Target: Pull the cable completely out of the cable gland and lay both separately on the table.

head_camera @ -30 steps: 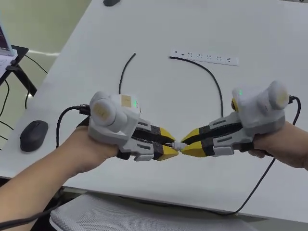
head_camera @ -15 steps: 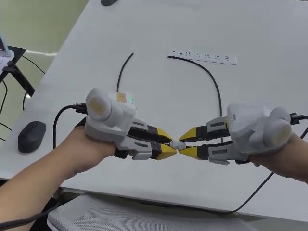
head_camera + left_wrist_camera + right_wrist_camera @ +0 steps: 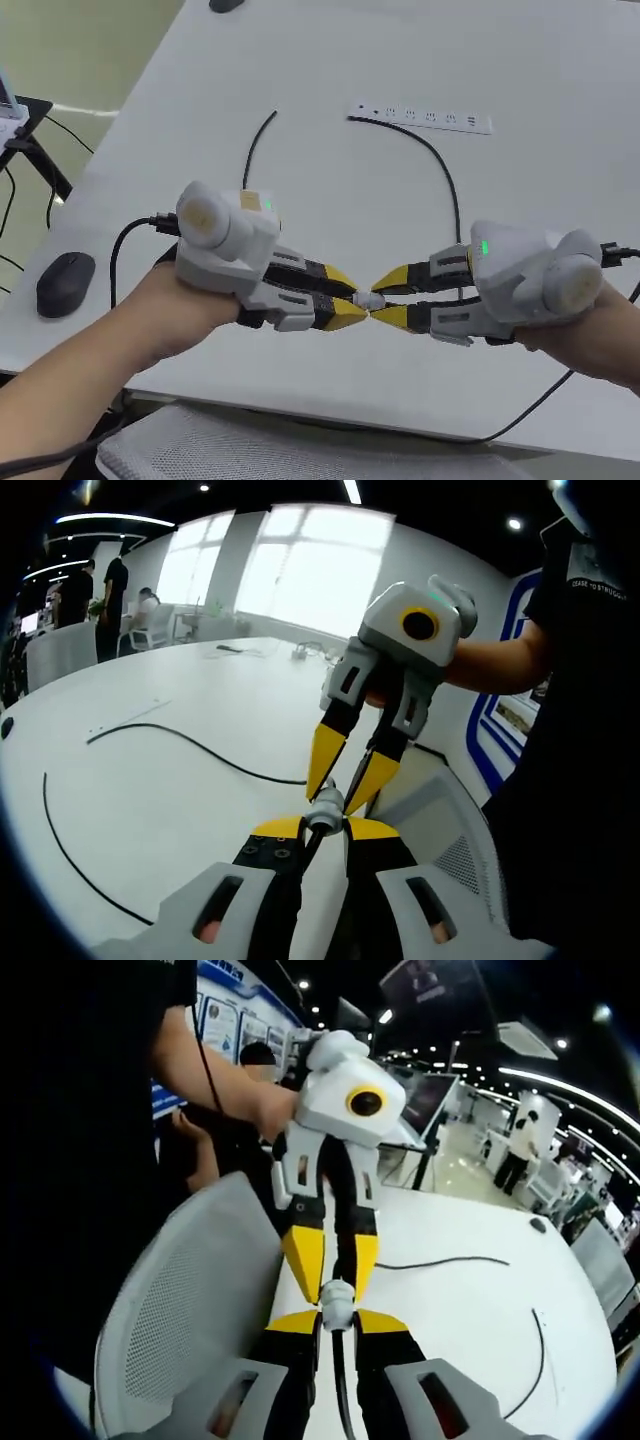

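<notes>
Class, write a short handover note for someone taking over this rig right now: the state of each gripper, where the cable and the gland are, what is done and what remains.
Left gripper: shut on the cable gland, held in the air above the near part of the table.
Right gripper: tip to tip with the left one, apparently shut on the cable, which runs back between its jaws.
Done: both parts are lifted and gripped.
Left: the cable is not yet out of the gland. Pull the grippers apart until it comes free, then lay the cable and the gland separately on the table.
</notes>
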### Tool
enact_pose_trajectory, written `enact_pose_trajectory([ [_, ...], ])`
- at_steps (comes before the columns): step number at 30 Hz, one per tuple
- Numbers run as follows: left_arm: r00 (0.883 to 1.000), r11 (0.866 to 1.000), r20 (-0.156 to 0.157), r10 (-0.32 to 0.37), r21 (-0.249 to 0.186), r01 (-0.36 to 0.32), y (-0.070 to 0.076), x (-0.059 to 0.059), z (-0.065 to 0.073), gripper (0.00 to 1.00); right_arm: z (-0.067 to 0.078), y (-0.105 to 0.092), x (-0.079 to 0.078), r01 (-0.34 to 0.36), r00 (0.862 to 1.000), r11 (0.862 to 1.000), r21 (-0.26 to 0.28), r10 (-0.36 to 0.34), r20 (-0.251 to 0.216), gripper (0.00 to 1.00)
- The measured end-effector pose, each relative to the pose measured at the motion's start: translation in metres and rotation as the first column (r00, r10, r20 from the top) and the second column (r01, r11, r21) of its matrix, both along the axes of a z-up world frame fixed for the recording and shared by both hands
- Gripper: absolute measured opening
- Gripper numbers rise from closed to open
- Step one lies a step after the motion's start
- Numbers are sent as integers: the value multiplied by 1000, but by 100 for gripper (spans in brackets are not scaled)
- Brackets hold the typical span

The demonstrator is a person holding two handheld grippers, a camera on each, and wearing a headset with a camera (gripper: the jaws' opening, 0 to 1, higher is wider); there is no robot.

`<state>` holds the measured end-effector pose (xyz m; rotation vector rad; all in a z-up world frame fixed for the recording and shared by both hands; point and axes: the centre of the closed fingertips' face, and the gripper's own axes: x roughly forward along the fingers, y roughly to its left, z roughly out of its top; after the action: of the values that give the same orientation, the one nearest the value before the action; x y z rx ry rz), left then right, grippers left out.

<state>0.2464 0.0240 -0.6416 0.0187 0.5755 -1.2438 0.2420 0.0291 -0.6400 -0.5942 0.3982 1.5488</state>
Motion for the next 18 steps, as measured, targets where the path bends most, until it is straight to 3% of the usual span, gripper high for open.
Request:
enact_pose_trajectory([
  [4, 1000, 1000, 7, -6, 4, 6, 0, -1, 0, 15, -2, -3, 1, 24, 999, 1000, -1, -24, -49, 12],
  [7, 1000, 1000, 23, -12, 9, 12, 1, -2, 0, 15, 5, -3, 1, 81, 979, 996, 41, -72, -189, 18],
  [8, 999, 1000, 31, -15, 11, 15, 0, -2, 0, 15, 6, -4, 2, 85, 978, 995, 50, -74, -195, 18],
  [9, 999, 1000, 38, -19, 13, 19, 0, -3, 0, 15, 8, -5, 3, 108, 964, 992, 65, -88, -253, 18],
  [10, 998, 1000, 49, -25, 16, 24, 0, -3, 0, 15, 12, -6, 6, 153, 933, 986, 72, -120, -340, 17],
  [12, 997, 999, 65, -36, 19, 35, -1, -5, 1, 15, 16, -7, 12, 203, 871, 976, 74, -146, -470, 17],
  [13, 997, 999, 71, -39, 19, 38, -1, -5, 2, 15, 20, -6, 13, 206, 853, 974, 94, -132, -505, 16],
  [14, 994, 998, 96, -52, 23, 50, -1, -6, 3, 15, 23, -6, 7, 196, 803, 976, 91, -106, -586, 15],
  [15, 993, 998, 102, -57, 24, 55, -2, -7, 3, 15, 24, -6, 5, 194, 776, 977, 88, -97, -623, 16],
  [16, 993, 998, 105, -60, 25, 58, -2, -7, 3, 15, 24, -6, 5, 189, 756, 978, 90, -86, -649, 16],
  [18, 991, 998, 117, -66, 27, 64, -2, -8, 3, 15, 23, -5, 7, 190, 750, 977, 92, -84, -657, 16],
])
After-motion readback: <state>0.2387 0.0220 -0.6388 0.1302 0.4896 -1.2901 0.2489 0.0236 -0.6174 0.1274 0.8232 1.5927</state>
